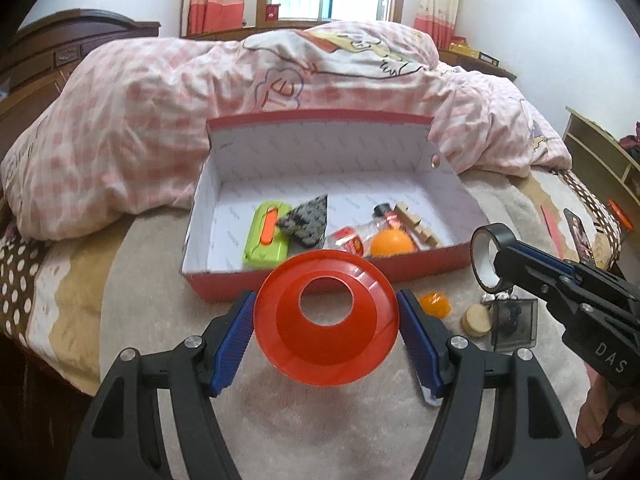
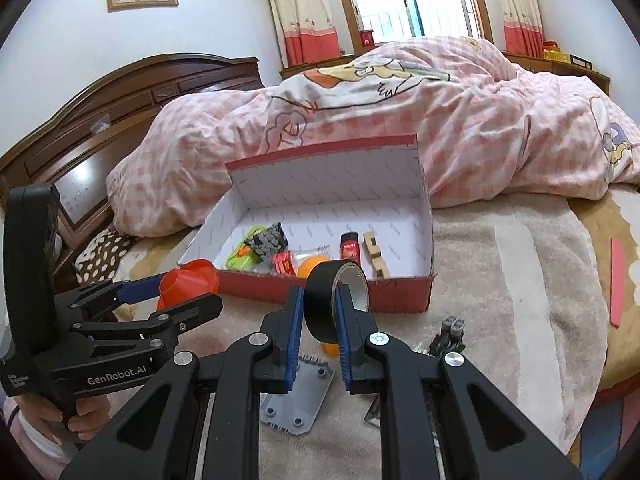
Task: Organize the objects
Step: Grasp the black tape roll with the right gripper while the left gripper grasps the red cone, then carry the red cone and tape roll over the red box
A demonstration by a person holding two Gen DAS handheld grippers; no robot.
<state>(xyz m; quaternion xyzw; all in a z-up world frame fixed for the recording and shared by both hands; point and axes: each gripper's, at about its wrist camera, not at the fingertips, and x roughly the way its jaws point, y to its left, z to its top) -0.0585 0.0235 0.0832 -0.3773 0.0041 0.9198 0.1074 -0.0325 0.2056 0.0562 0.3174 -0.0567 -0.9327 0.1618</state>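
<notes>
Tape (image 2: 334, 300), a light stiff roll, sits clamped across its flat sides in the right gripper (image 2: 318, 312) near the box (image 2: 400, 292), while the left gripper (image 1: 326, 324) pinches a thin, slippery cone (image 1: 326, 316) by its rim.

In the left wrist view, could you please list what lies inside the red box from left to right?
Green case → black patterned pouch → clear packet with red label → orange ball → wooden piece.

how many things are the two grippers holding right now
2. The left hand-held gripper clamps an orange plastic cone, and the right hand-held gripper pinches a black tape roll; both are held just in front of the red cardboard box.
</notes>
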